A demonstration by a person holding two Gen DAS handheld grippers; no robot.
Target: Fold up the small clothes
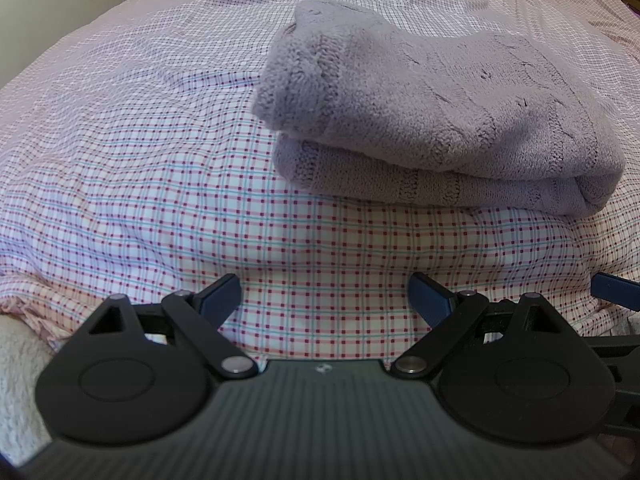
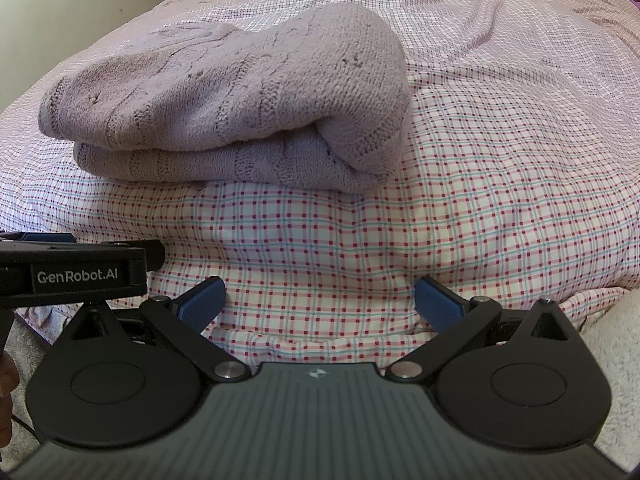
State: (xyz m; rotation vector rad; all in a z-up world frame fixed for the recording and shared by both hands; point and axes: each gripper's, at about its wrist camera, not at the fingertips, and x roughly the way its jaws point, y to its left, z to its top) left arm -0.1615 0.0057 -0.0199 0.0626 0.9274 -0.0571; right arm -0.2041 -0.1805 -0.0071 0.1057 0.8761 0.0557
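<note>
1. A bed covered with a pink, red and teal checked sheet [image 1: 168, 184] filled both views; a pale wall stood behind its far left corner, and dark wooden furniture showed at the far right edge.
2. A folded lilac knitted garment [image 1: 432, 112] lay on the sheet in two thick layers, its open edges facing the cameras. It sat right of centre in the left wrist view and left of centre in the right wrist view [image 2: 224, 112].
3. The left gripper [image 1: 324, 300] hung over bare sheet near the garment, its blue-padded jaws spread wide with nothing between them.
4. The right gripper [image 2: 320, 304] hung likewise, jaws spread and empty, apart from the garment.
5. The two grippers were side by side: the left one's black body, lettered "GenRobot.AI", entered the right wrist view at its left edge.
</note>
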